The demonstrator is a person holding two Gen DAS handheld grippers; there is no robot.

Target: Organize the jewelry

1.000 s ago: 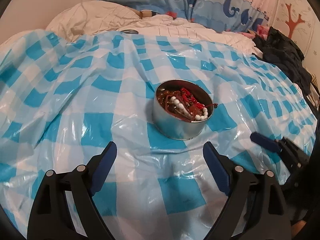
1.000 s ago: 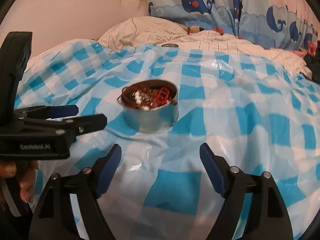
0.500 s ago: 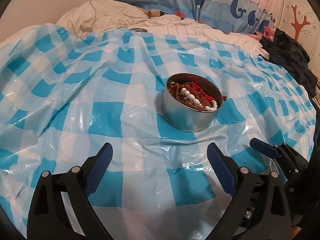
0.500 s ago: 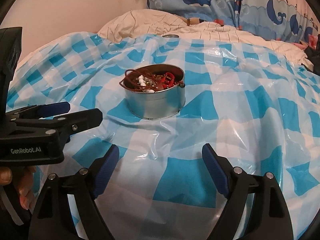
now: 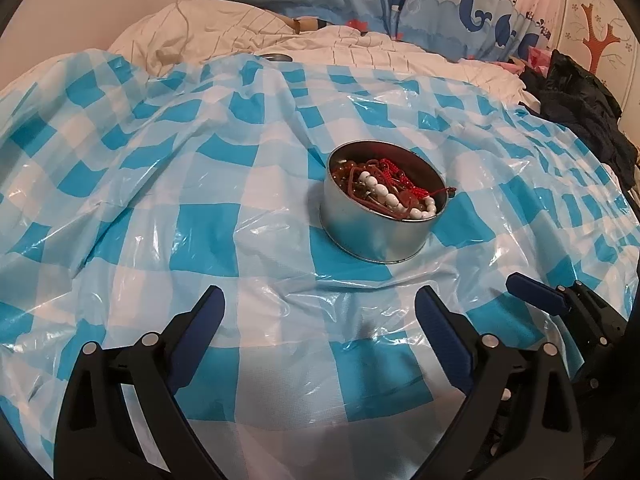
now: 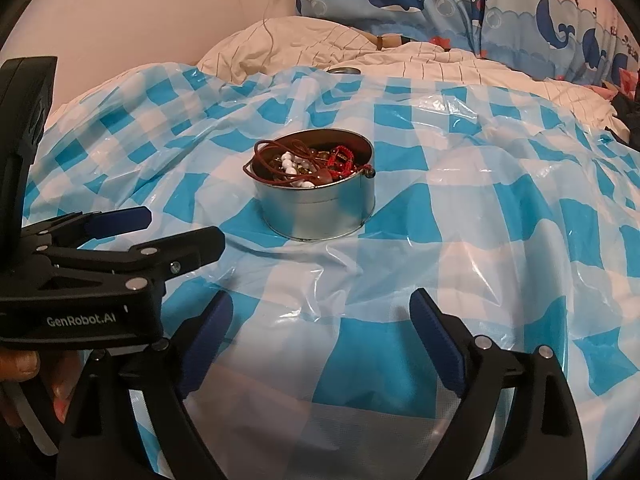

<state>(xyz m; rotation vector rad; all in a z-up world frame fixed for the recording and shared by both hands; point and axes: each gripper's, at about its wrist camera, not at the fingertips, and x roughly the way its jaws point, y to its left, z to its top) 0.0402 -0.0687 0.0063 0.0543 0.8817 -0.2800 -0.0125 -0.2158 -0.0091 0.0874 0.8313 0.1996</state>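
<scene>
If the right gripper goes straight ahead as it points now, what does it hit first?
Probably the checked plastic sheet first; beyond it, slightly left of centre, stands the metal tin of jewelry. The right gripper is open. Depth is uncertain.

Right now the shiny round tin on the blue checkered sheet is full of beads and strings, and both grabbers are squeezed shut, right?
Almost. The tin does sit on the checkered sheet holding beads and cords, but the grabbers are not shut. The left gripper and right gripper both have their fingers spread wide apart with nothing between them. Each wrist view shows its own gripper open.
</scene>
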